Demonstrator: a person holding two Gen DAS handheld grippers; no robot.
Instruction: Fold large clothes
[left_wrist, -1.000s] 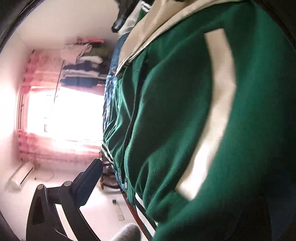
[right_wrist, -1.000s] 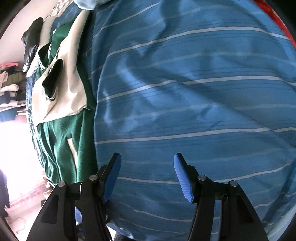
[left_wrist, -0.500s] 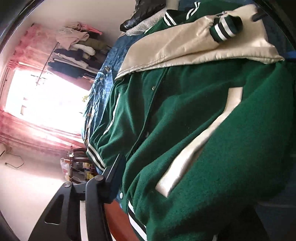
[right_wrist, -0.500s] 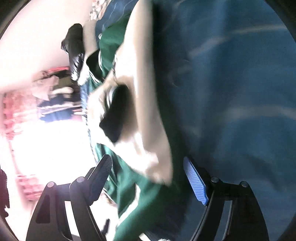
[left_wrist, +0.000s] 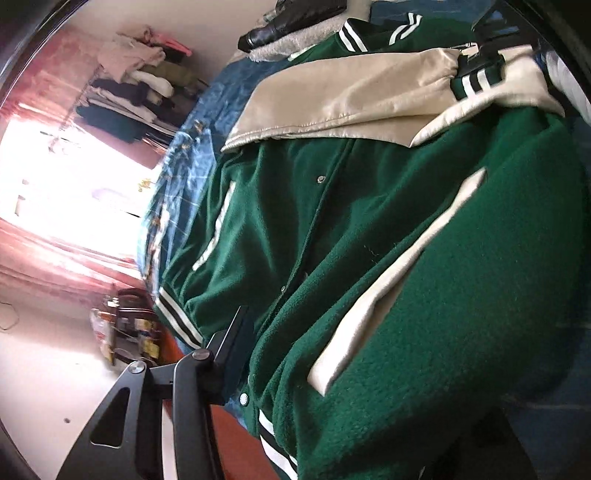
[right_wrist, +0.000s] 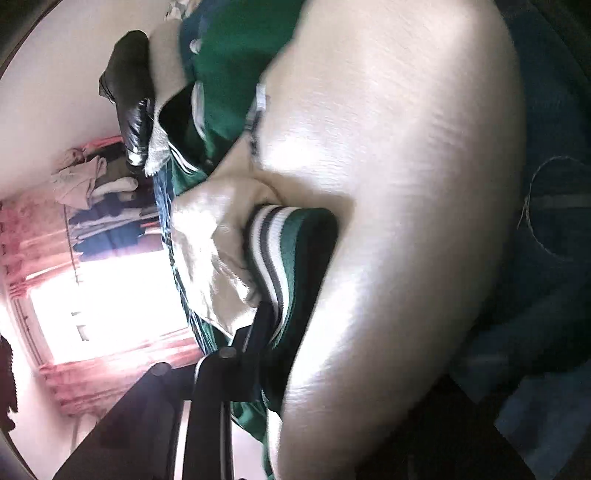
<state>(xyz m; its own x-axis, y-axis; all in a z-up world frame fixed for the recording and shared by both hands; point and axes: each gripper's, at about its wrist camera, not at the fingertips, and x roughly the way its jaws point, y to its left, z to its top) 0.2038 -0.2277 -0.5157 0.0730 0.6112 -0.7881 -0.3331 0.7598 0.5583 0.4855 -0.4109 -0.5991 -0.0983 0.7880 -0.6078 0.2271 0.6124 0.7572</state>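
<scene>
- My right gripper (right_wrist: 295, 332) is closing its jaws on the striped cuff (right_wrist: 291, 251) of the cream sleeve (right_wrist: 406, 184). One black finger (right_wrist: 258, 328) lies against the ribbing; the other is hidden behind the satin, so I judge that the pads are biting but cannot confirm it.
- My left gripper (left_wrist: 332, 369) is part-way closed on the near hem (left_wrist: 269, 439) of the green varsity jacket (left_wrist: 424, 295). One finger (left_wrist: 229, 354) shows at the front edge by a snap; the other is buried under wool.
- The jacket lies front-up on the blue striped bedspread (left_wrist: 181, 177), collar at the far end, sleeve folded across the chest.
- To do this well, I'd grip the ribbing rather than the slippery satin, then carry the cuff low so the sleeve stays flat.
- I'd keep the hem taut with the left so the body doesn't bunch.
- A black leather garment (left_wrist: 291, 18) sits beyond the collar; I'd stay clear of it.
</scene>
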